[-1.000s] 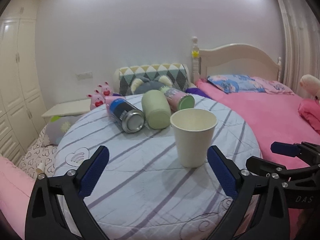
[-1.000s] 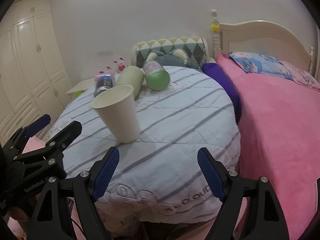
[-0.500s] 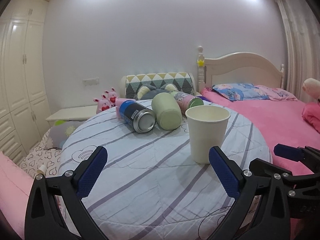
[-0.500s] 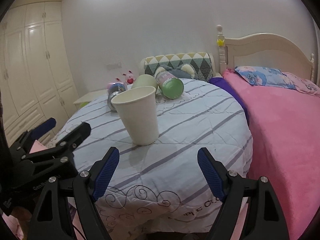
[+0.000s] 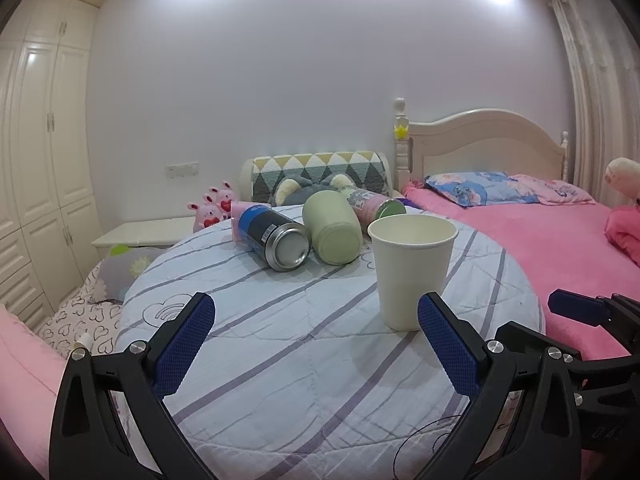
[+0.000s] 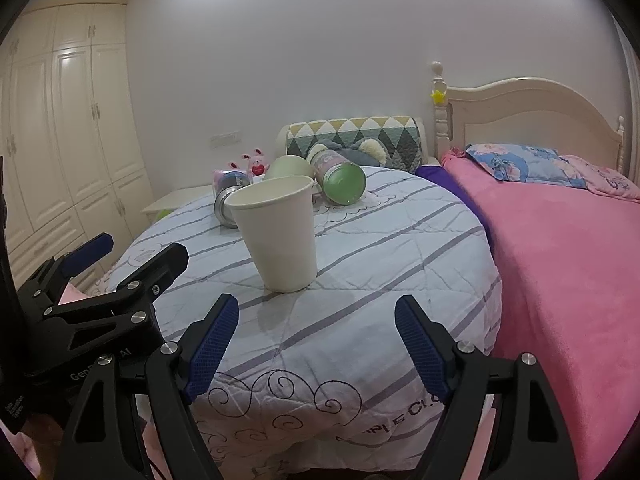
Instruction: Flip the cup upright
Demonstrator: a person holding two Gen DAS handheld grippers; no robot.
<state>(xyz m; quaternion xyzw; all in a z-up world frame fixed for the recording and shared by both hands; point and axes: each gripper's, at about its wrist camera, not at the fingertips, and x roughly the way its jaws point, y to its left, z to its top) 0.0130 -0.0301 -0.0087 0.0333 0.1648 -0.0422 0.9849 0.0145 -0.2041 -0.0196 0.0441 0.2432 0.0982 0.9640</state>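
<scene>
A white paper cup [image 5: 412,268] stands upright, mouth up, on the round table with a striped cloth [image 5: 280,360]; it also shows in the right wrist view [image 6: 278,236]. My left gripper [image 5: 316,344] is open and empty, near the table's front edge, with its right finger just in front of the cup's base. My right gripper [image 6: 316,354] is open and empty, short of the cup and apart from it. The left gripper also shows at the left of the right wrist view [image 6: 132,256].
Three containers lie on their sides behind the cup: a blue can [image 5: 276,238], a pale green cup [image 5: 332,228] and a pink-and-green bottle [image 5: 372,204]. A pink bed [image 6: 568,264] is on the right. A patterned cushion, plush toys and a wardrobe [image 5: 36,184] lie beyond.
Both grippers have drawn back and dropped lower, so the views are more level. The cup stands still on the table. Both grippers stay open.
</scene>
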